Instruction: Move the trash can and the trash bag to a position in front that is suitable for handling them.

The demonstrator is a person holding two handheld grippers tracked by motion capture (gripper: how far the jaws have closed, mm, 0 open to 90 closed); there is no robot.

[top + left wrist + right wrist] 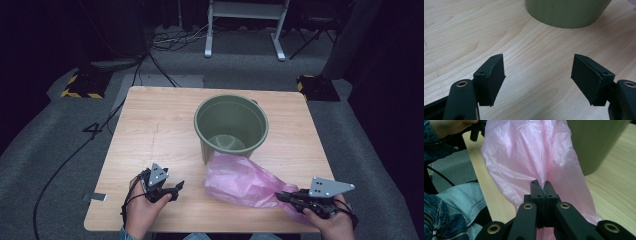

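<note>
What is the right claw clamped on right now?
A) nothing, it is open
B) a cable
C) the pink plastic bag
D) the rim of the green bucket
C: in the right gripper view the right claw is shut with the pink plastic bag pinched between its jaws, beside the green bucket.

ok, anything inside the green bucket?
The green bucket looks empty: bare inner wall and most of the floor show in the high view. The near rim hides the nearest strip of floor. The pink bag lies outside, against its base.
</note>
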